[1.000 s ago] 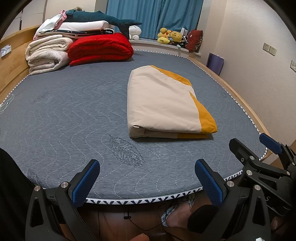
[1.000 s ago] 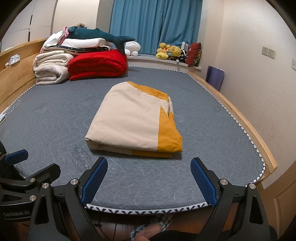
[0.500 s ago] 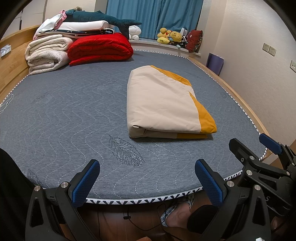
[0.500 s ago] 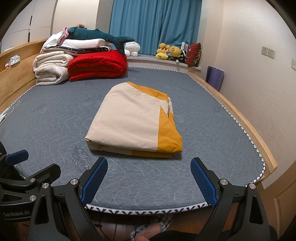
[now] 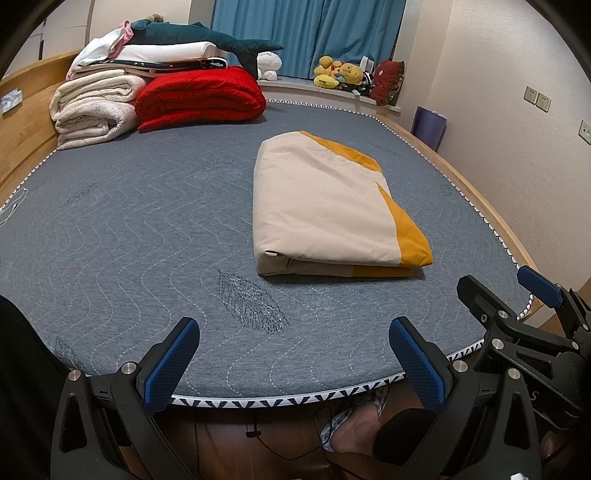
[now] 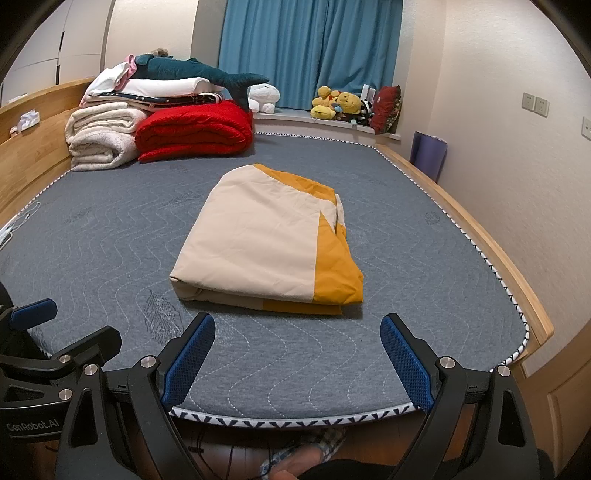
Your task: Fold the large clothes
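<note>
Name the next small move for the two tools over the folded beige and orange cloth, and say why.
Probably hold back, or withdraw: the beige and orange cloth already lies folded in a compact stack on the mattress, and both the left tool and right tool stand open and empty, short of it.

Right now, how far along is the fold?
Done: the beige-and-orange cloth lies folded into a compact, layered rectangle on the mattress. In hand: nothing; left gripper and right gripper are open, short of it. Left: apparently nothing.

Cream-and-mustard folded quilt (image 5: 325,206); grey wavy-stitched mattress (image 5: 129,229); red blanket (image 5: 199,98); blue curtains (image 5: 310,33)
</note>
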`<action>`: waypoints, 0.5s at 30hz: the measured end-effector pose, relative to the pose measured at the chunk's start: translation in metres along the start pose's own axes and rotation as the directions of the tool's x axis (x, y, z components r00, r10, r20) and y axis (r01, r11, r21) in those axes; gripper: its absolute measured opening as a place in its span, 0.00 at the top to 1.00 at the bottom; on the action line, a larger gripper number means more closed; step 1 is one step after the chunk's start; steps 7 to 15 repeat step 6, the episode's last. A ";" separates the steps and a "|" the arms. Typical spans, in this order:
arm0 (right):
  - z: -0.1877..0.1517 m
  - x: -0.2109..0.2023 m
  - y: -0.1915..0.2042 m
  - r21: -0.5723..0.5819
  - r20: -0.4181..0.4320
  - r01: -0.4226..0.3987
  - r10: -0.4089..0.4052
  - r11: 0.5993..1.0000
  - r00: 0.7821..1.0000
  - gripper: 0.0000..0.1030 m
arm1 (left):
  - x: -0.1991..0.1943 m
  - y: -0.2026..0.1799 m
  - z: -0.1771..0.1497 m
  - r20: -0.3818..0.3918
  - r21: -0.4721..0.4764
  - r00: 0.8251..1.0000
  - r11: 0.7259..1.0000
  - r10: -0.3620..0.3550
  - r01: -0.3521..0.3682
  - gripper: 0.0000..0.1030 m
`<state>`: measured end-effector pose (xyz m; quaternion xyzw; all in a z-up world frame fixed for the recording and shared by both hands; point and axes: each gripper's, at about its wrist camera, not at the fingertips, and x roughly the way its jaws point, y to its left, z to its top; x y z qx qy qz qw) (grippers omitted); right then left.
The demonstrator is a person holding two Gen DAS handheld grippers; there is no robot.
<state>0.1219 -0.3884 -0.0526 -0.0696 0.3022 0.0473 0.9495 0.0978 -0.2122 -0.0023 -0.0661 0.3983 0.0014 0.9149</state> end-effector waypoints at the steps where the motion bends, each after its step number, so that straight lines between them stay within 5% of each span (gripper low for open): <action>1: 0.001 0.000 0.000 0.001 0.001 0.001 -0.001 1.000 1.000 0.11 | -0.001 0.000 0.000 0.003 0.001 1.000 1.000 0.000 0.000 0.01; 15: 0.003 0.000 0.001 0.001 0.001 0.001 -0.001 1.000 1.000 0.11 | -0.001 -0.004 0.000 0.009 0.002 1.000 1.000 0.003 -0.003 0.01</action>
